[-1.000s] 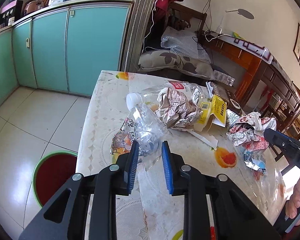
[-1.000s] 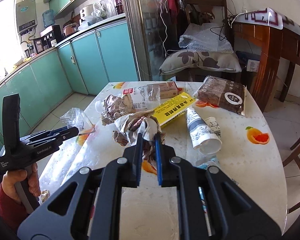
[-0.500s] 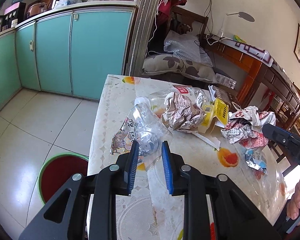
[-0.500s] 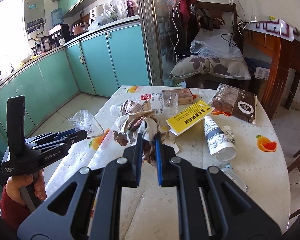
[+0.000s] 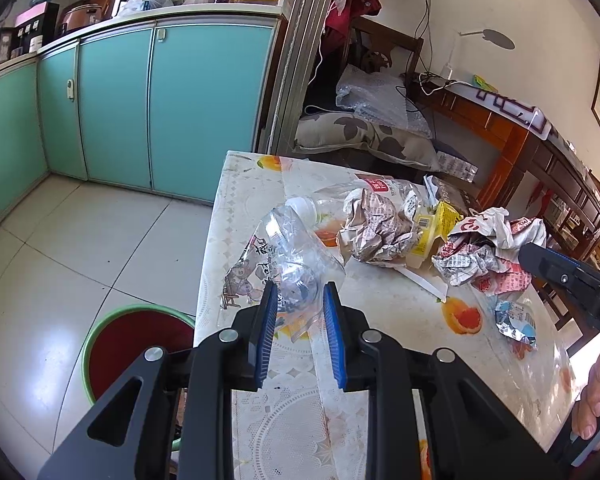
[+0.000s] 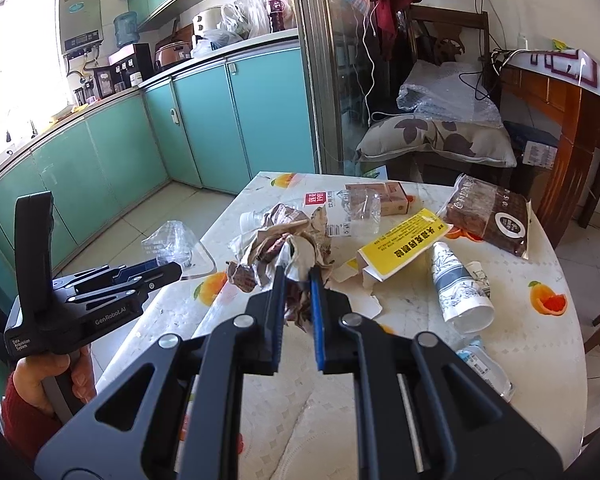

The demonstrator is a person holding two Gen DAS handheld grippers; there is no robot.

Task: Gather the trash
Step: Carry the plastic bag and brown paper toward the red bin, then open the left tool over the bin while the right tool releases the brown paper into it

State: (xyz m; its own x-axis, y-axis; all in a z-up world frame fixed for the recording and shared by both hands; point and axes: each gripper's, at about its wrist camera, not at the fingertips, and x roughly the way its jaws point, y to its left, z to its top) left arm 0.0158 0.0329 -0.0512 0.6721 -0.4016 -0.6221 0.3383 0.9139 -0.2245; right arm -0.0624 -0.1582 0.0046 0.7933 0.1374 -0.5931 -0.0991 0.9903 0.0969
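My left gripper [image 5: 298, 296] is shut on a crumpled clear plastic wrapper [image 5: 288, 252] and holds it above the table's left edge; the wrapper also shows in the right wrist view [image 6: 176, 242]. My right gripper [image 6: 298, 274] is shut on a wad of crumpled printed paper [image 6: 284, 248], lifted off the table; the wad shows in the left wrist view [image 5: 484, 252] too. A red bin with a green rim [image 5: 136, 344] stands on the floor left of the table.
On the table [image 6: 540, 344] lie a crumpled newspaper ball [image 5: 376, 228], a clear bottle [image 6: 340, 216], a yellow carton [image 6: 400, 244], a paper cup [image 6: 460, 284], a brown packet [image 6: 492, 212] and a foil wrapper [image 5: 516, 320]. Teal cabinets [image 5: 148, 100] stand behind.
Both grippers have lifted and drawn back with their loads. The left one has shifted left towards the table edge, so more of the bin shows.
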